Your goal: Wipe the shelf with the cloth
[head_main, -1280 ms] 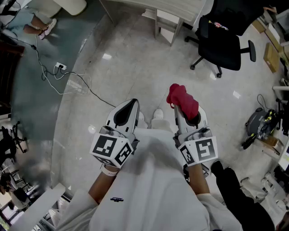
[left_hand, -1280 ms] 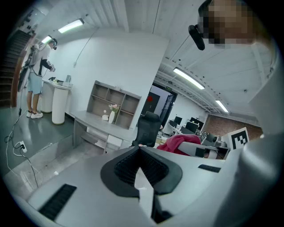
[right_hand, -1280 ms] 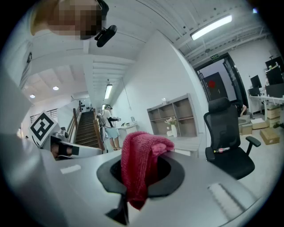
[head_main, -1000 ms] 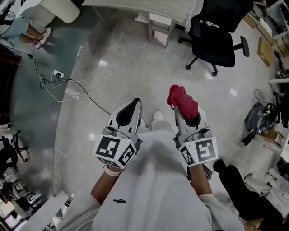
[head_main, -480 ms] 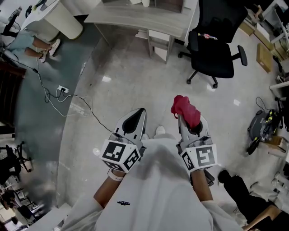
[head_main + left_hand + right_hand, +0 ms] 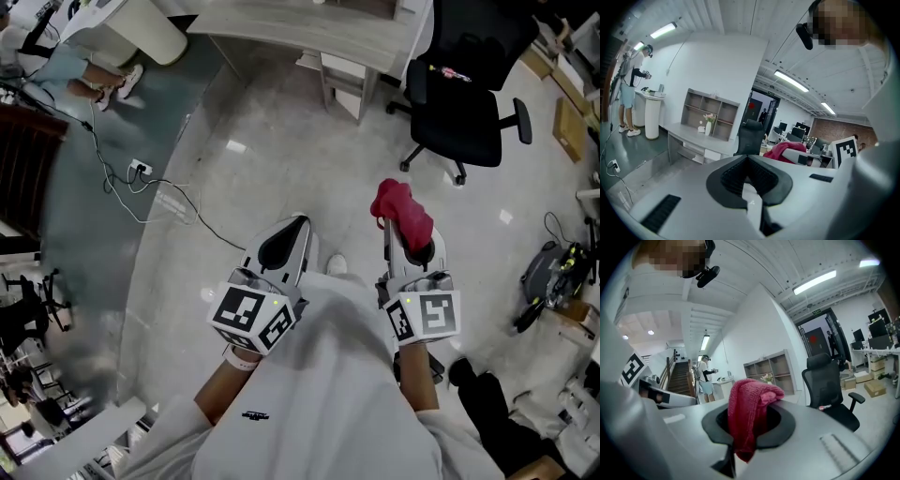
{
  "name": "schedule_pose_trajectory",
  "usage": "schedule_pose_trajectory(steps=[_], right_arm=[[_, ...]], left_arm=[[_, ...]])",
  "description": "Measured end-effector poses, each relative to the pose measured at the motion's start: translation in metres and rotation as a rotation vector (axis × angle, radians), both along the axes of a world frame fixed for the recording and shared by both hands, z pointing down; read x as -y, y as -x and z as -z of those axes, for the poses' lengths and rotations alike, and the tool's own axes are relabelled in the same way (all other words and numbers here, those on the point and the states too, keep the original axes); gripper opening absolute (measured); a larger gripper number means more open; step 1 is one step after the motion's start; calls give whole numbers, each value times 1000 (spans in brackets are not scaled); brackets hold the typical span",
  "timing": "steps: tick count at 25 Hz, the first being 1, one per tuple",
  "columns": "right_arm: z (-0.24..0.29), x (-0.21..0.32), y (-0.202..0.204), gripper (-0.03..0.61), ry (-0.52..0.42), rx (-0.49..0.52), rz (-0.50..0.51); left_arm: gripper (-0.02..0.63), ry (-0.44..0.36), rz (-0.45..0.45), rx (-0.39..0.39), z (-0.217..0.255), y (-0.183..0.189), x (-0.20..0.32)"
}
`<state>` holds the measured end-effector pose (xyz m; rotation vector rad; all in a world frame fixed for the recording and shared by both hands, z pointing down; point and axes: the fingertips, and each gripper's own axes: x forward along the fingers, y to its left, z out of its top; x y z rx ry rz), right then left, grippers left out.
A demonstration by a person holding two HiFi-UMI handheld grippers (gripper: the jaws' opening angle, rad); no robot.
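The red cloth (image 6: 403, 212) is pinched in the right gripper (image 6: 407, 236), whose jaws are closed on its middle. One bunched end stands above the jaw tips and the other end hangs down between the black pads. The gripper is held out in front of the person's body, over the pale glossy floor (image 6: 272, 159), with the cloth at its far end.

The left gripper (image 6: 284, 246) is held just beside it at much the same height. Its jaws are together and nothing is between them.

The shelf (image 6: 710, 115), a grey unit of open cubbies, stands on a long grey desk (image 6: 701, 139) against the white wall, well apart from both grippers. A small vase of flowers (image 6: 708, 124) sits on the desk in front of it. A black office chair (image 6: 464, 103) stands near the desk's end. At the left, a power strip with trailing cables (image 6: 141, 171) lies on the floor, and a person (image 6: 629, 96) stands at a white counter.
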<state>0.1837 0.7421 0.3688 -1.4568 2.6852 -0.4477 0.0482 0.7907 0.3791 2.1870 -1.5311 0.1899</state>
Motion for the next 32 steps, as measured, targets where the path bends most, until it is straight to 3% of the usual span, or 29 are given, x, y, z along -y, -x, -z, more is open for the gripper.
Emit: schedule_pose_trajectory(steps=[7, 13, 27, 32], right_arm=[[-16, 24, 11, 58, 30, -5, 29], [-26, 62, 28, 58, 46, -29, 10], [23, 221, 116, 58, -2, -59, -49], [39, 254, 140, 58, -75, -120, -94]], left_arm=[[0, 26, -8, -23, -13, 5, 36], [0, 21, -37, -74, -12, 23, 96], [-1, -35, -86, -155, 10, 112, 264], [0, -31, -89, -167, 5, 141, 301]])
